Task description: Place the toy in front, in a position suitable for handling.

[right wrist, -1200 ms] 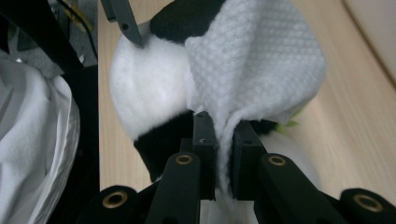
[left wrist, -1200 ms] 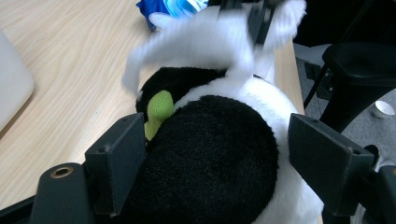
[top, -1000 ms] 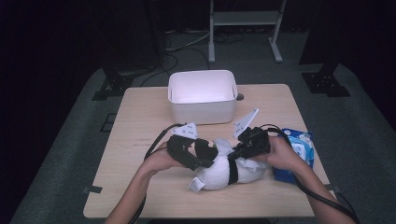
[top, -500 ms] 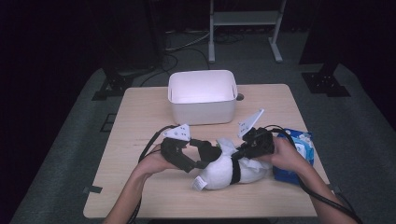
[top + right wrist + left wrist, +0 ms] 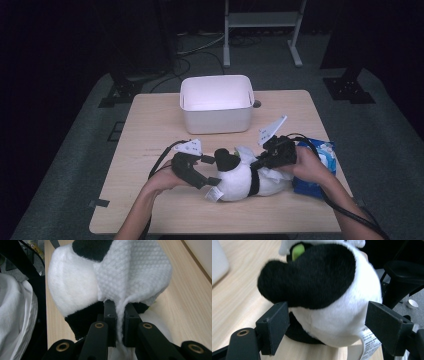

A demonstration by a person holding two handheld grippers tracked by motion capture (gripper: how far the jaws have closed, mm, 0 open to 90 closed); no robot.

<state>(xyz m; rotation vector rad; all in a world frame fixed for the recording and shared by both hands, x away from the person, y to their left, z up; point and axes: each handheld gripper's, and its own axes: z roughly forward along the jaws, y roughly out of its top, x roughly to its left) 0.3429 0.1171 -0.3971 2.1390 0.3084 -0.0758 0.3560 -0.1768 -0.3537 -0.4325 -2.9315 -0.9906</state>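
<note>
- High view, nearest the person: two forearms come in from six o'clock, each hand holding a gripper on the wooden table.
- The left gripper sits at nine o'clock of the plush panda, jaws spread wide on either side of its rump; in the left gripper view the pads stand beside the fur, and I cannot tell if they press it.
- The right gripper, at three o'clock of the panda, is pinched tight on a white textured wipe draped over the toy.
- The panda lies on its side at the table's middle front.
- A blue packet lies under the right hand.
- A white bin stands at twelve o'clock, well apart.
</note>
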